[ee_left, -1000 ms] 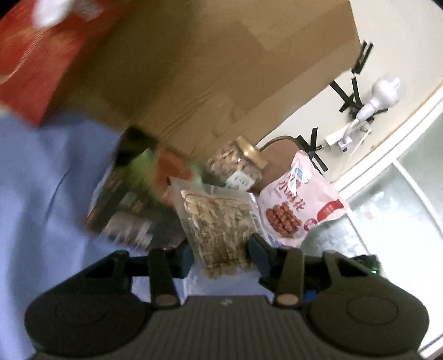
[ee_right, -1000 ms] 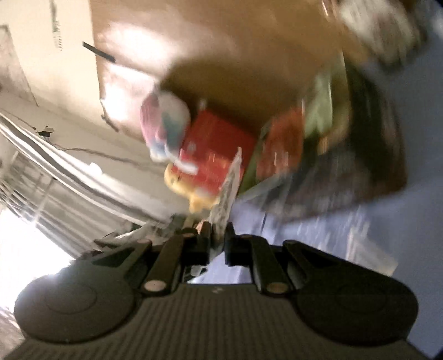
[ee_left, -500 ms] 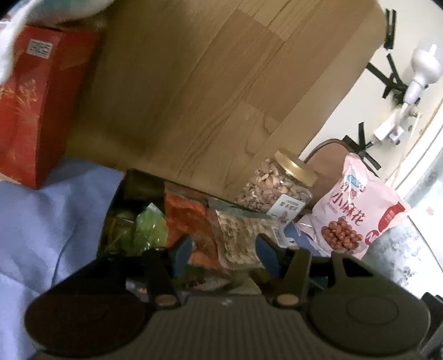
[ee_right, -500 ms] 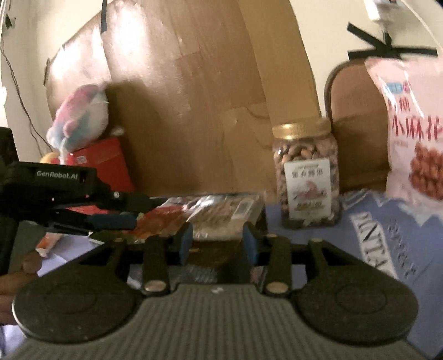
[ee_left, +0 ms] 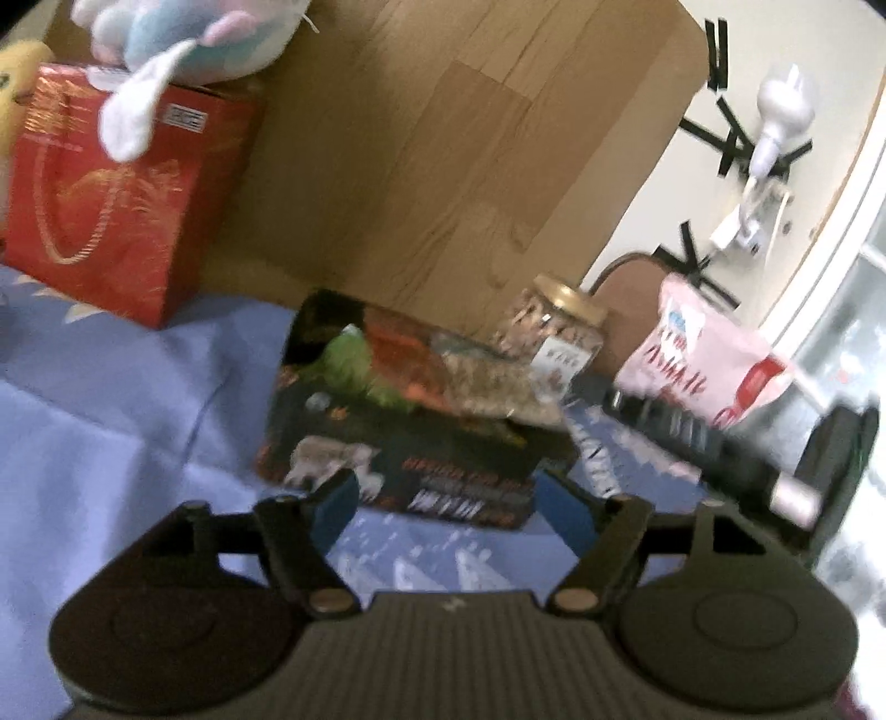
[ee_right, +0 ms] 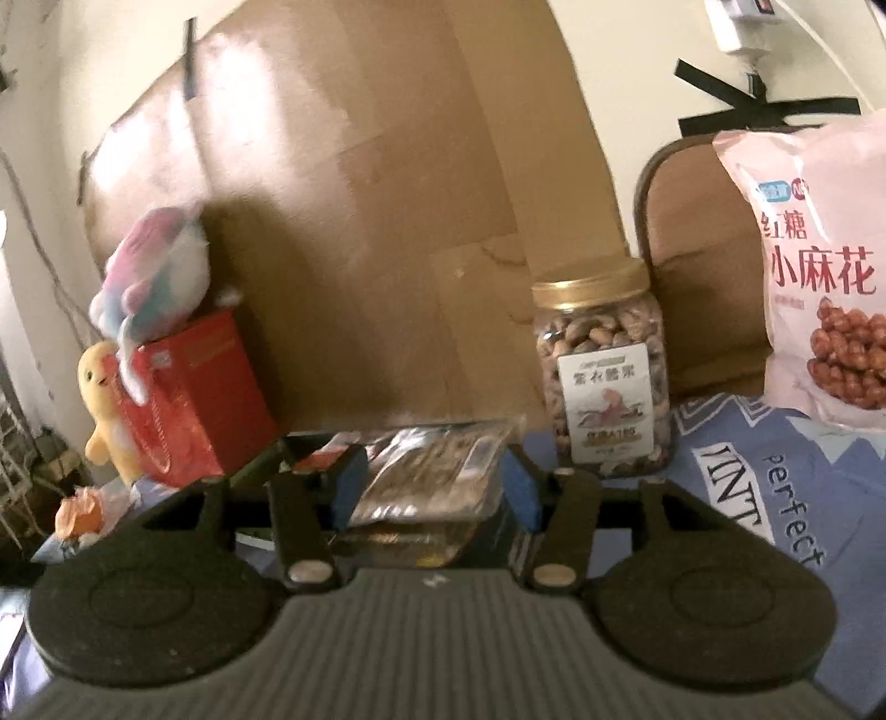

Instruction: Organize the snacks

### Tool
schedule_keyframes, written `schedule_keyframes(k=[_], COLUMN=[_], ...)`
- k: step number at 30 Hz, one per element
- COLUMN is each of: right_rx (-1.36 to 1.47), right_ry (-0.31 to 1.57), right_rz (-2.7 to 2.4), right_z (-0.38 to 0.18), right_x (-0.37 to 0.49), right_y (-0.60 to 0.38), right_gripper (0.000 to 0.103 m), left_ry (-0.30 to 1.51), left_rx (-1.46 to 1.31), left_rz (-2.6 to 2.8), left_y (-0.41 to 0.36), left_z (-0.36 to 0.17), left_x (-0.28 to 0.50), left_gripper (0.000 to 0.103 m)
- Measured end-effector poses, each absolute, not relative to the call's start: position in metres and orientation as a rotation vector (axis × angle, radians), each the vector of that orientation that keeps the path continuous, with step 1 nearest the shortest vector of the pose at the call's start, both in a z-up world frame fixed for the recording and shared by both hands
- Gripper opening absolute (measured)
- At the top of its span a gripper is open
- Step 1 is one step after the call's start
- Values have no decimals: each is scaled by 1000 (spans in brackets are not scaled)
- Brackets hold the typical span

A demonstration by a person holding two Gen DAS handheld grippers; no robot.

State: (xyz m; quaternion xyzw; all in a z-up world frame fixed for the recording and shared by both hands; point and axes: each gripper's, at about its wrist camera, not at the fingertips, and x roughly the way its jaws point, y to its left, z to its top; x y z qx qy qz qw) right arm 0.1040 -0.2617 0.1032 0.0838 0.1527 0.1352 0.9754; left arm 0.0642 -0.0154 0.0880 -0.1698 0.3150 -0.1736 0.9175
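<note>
The dark snack box (ee_left: 410, 426) sits in the middle of the left wrist view on the blue cloth (ee_left: 127, 421), open on top, with flat clear packets lying across it: a green one (ee_left: 354, 365), an orange-red one (ee_left: 410, 360) and a seed packet (ee_left: 493, 387) nearest the nut jar (ee_left: 554, 338). In the right wrist view the seed packet (ee_right: 437, 465) lies at centre, low in the frame, overhanging the box toward the camera. Those packets look light, thin and floppy, with slick film that would slide under a loose pinch; I'd take one by its sealed edge or a corner, not across the loose middle. The box looks like stiff card, fairly light, best taken by a side wall. The jar, right of centre in the right wrist view (ee_right: 603, 382), looks rigid, heavier and smooth-sided, so it wants a grip around the body below the gold lid. The pink bag (ee_right: 819, 266) at far right is puffy and soft; its top seam looks like the safest hold. The left gripper (ee_left: 448, 504) hangs low in its frame just short of the box, jaws wide apart and empty. The right gripper (ee_right: 437, 487) has its jaws apart on either side of the seed packet, not closed on it. A red gift bag (ee_left: 116, 199) with a plush toy (ee_left: 188, 39) on top stands at upper left, against the wooden board (ee_left: 432, 155).
</note>
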Motion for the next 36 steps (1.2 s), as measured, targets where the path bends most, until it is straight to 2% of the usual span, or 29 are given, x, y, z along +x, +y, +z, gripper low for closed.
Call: schedule_keyframes(k=[4, 7, 11, 13, 16, 19, 25, 28, 36], right_rx=[199, 176, -24, -97, 24, -22, 227, 287, 216], right_ry=[357, 432, 440, 434, 580, 501, 419, 421, 492], right_rz=[249, 258, 223, 223, 452, 389, 432, 429, 386], right_z=[103, 99, 97, 97, 93, 95, 95, 81, 38], right_x=[126, 146, 147, 140, 139, 119, 58, 22, -35], right_y=[-266, -258, -225, -212, -213, -210, -257, -271, -264], right_gripper=[55, 49, 50, 51, 47, 46, 47, 48, 49], left_ry=[623, 612, 591, 584, 583, 587, 602, 626, 671], left_rx=[-261, -233, -212, -209, -210, -210, -187, -181, -113], left_rz=[-311, -296, -281, -272, -274, -270, -243, -240, -200], left_y=[-24, -29, -27, -27, -26, -26, -27, -31, -47], left_z=[87, 88, 91, 92, 92, 90, 84, 77, 62], left_x=[40, 27, 11, 8, 6, 3, 3, 6, 7], left_gripper=[85, 88, 89, 98, 98, 98, 103, 103, 103])
